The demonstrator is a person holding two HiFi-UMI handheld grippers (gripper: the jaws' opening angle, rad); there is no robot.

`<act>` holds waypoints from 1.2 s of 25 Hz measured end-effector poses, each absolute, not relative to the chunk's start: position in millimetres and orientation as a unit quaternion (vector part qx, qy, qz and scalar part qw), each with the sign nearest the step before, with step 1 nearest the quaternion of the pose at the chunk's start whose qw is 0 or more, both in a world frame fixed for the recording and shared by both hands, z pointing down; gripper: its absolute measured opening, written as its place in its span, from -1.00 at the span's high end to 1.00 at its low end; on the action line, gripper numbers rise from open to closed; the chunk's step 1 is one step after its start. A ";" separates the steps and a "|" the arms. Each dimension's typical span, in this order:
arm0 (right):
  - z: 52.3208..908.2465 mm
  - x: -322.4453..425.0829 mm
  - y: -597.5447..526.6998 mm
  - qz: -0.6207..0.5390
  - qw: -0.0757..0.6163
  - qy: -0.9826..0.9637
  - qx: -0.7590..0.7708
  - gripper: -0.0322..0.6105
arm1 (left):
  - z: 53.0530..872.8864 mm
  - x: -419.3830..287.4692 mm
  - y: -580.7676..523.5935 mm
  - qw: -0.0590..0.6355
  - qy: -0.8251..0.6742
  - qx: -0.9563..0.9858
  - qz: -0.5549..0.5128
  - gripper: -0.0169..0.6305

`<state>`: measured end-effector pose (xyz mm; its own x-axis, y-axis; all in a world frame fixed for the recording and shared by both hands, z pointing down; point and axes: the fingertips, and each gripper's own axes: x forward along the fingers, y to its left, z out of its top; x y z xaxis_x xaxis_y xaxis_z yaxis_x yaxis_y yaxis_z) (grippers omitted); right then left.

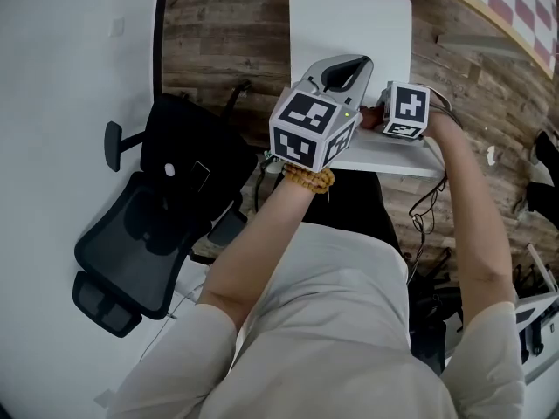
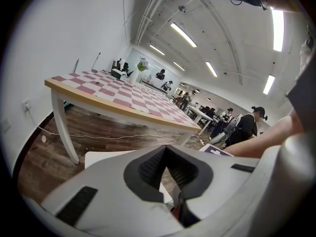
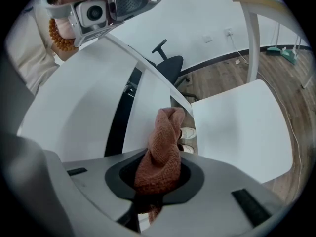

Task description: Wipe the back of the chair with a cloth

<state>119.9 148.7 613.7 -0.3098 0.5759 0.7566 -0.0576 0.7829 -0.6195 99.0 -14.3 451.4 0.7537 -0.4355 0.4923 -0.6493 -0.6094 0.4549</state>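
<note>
A white chair stands in front of me, its seat (image 1: 349, 24) away from me and its backrest (image 1: 389, 154) nearest. My right gripper (image 3: 158, 167) is shut on a rust-brown cloth (image 3: 165, 137), which sticks out ahead of the jaws. The cloth's tip is at the backrest's (image 3: 74, 112) top edge, beside the seat (image 3: 242, 127). In the head view this right gripper (image 1: 384, 116) sits at the backrest's right end. My left gripper (image 1: 345, 72) hovers over the backrest's middle and points across the seat (image 2: 106, 158). The left gripper (image 2: 168, 177) has its jaws together with nothing between them.
A black office chair (image 1: 148, 225) stands close on the left by a white wall (image 1: 70, 103). A table with a pink checkered top (image 2: 123, 100) lies beyond the white chair. Cables (image 1: 428, 208) trail on the wooden floor at my right. People stand far off in the room.
</note>
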 end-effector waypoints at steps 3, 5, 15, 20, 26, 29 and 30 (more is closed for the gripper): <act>600.6 121.2 149.9 0.287 0.556 -0.760 -0.174 0.64 | 444.8 94.7 -13.1 0.313 -0.312 0.881 0.170 0.90; 592.1 121.3 150.9 0.288 0.553 -0.761 -0.177 0.64 | 438.9 89.9 -12.0 0.310 -0.317 0.880 0.171 0.90; 553.0 119.2 156.6 0.287 0.543 -0.765 -0.196 0.64 | 399.0 68.9 -1.4 0.290 -0.346 0.876 0.172 0.90; 532.0 119.8 159.0 0.278 0.545 -0.765 -0.202 0.64 | 374.5 76.0 8.0 0.284 -0.347 0.880 0.158 0.91; 505.7 124.4 160.4 0.284 0.532 -0.770 -0.208 0.64 | 357.4 94.9 13.8 0.280 -0.338 0.887 0.144 0.90; 487.1 124.9 161.3 0.292 0.518 -0.775 -0.214 0.64 | 353.1 102.8 15.7 0.278 -0.334 0.890 0.139 0.91; 481.1 125.0 161.5 0.294 0.514 -0.777 -0.215 0.64 | 351.7 105.1 16.3 0.278 -0.332 0.891 0.137 0.91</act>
